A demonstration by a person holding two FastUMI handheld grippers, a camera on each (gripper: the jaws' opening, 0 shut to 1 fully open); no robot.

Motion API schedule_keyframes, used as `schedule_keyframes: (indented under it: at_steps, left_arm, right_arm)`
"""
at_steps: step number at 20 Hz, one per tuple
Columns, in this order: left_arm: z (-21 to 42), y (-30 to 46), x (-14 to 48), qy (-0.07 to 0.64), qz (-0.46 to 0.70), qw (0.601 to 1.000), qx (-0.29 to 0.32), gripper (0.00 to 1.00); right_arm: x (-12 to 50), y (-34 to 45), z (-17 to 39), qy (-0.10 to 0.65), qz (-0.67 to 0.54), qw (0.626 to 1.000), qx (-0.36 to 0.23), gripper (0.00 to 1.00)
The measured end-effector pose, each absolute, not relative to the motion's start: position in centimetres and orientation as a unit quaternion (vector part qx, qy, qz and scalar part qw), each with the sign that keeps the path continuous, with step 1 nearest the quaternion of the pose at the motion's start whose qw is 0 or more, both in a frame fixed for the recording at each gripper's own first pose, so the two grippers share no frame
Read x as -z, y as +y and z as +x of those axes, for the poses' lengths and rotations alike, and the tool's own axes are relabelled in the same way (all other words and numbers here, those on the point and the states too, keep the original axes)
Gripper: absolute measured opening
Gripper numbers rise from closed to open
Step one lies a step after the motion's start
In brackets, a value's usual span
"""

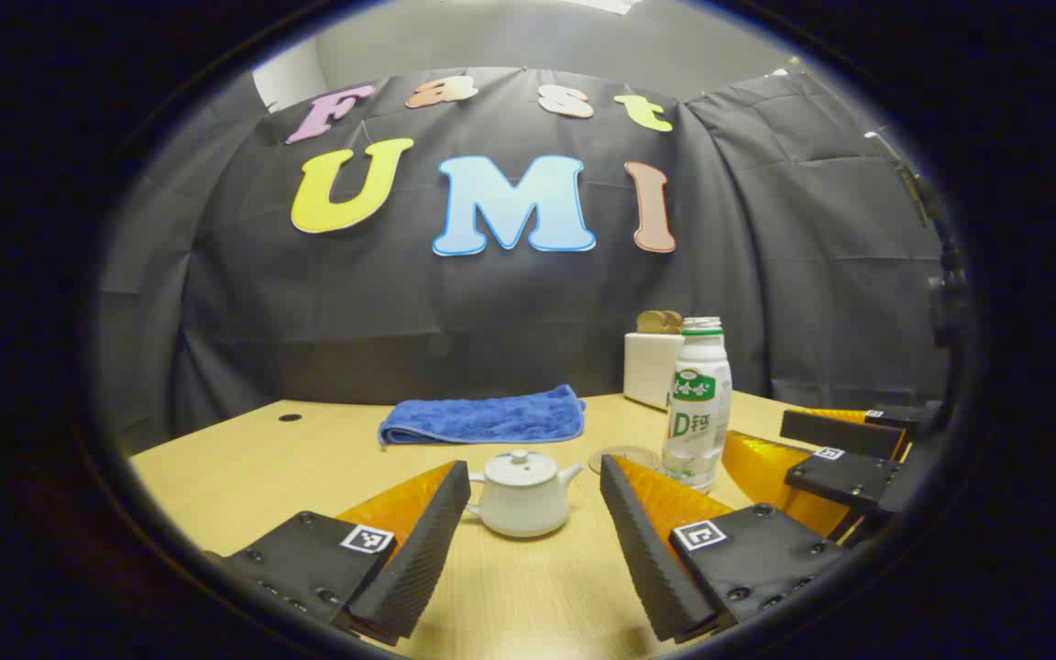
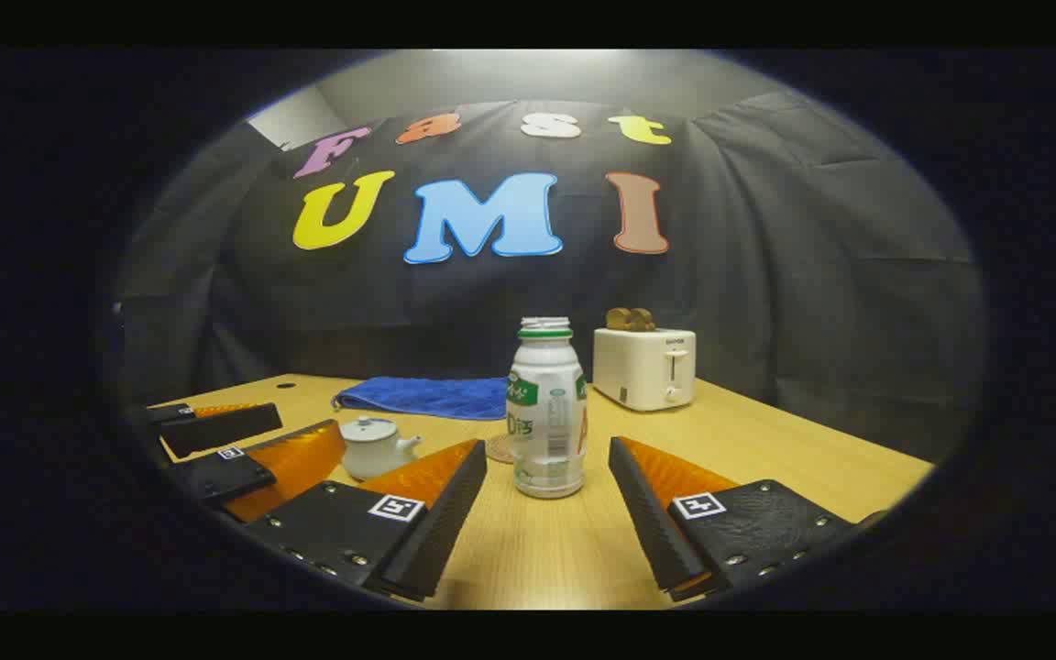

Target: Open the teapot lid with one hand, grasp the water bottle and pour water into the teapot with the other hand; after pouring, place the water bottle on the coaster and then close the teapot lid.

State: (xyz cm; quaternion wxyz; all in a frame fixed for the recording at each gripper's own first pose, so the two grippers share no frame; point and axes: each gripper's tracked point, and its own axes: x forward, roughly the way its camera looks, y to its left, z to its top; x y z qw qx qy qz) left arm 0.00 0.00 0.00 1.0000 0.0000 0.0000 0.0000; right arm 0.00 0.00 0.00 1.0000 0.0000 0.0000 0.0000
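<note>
A small white teapot (image 1: 524,495) with its lid (image 1: 519,466) on stands on the wooden table, straight ahead of my left gripper (image 1: 535,477), which is open and a little short of it. A white uncapped bottle (image 2: 545,420) with a green label stands upright ahead of my right gripper (image 2: 547,458), which is open and not touching it. The bottle (image 1: 697,405) appears right of the teapot in the left gripper view. A round woven coaster (image 1: 624,457) lies flat just behind the bottle, partly hidden by it. The teapot (image 2: 374,447) also appears left of the bottle in the right gripper view.
A folded blue towel (image 1: 484,418) lies at the back of the table. A white toaster (image 2: 644,368) holding bread stands at the back right. My right gripper (image 1: 844,458) appears at the right edge of the left gripper view, my left gripper (image 2: 244,449) at the left of the right gripper view.
</note>
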Motion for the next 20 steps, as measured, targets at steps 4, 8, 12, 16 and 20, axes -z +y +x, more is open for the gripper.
schedule_keyframes:
  at_steps: [4, 8, 12, 16, 20]
  left_arm:
    - [3.0, 0.6, -2.6, 0.003, 0.014, 1.0, -0.014, 0.9]
    - [5.4, 1.0, -3.1, 0.009, 0.022, 1.0, -0.02, 0.89]
    - [8.5, 1.0, -2.3, 0.031, 0.016, 0.999, -0.024, 0.79]
    - [10.6, 1.3, -0.7, 0.059, 0.018, 0.997, -0.035, 0.8]
    - [11.3, 0.8, 1.4, 0.083, 0.015, 0.996, -0.03, 0.72]
  right_arm:
    - [-2.4, -0.9, 0.7, -0.015, -0.003, 1.0, 0.001, 0.84]
    - [-4.4, -1.6, 1.4, -0.019, 0.004, 1.0, -0.001, 0.83]
    - [-5.3, -2.2, 1.9, -0.02, 0.007, 1.0, 0.0, 0.84]
    - [-4.5, -2.3, 2.4, -0.01, 0.009, 1.0, -0.004, 0.83]
    - [-3.5, -2.8, 3.0, 0.004, 0.006, 1.0, -0.001, 0.84]
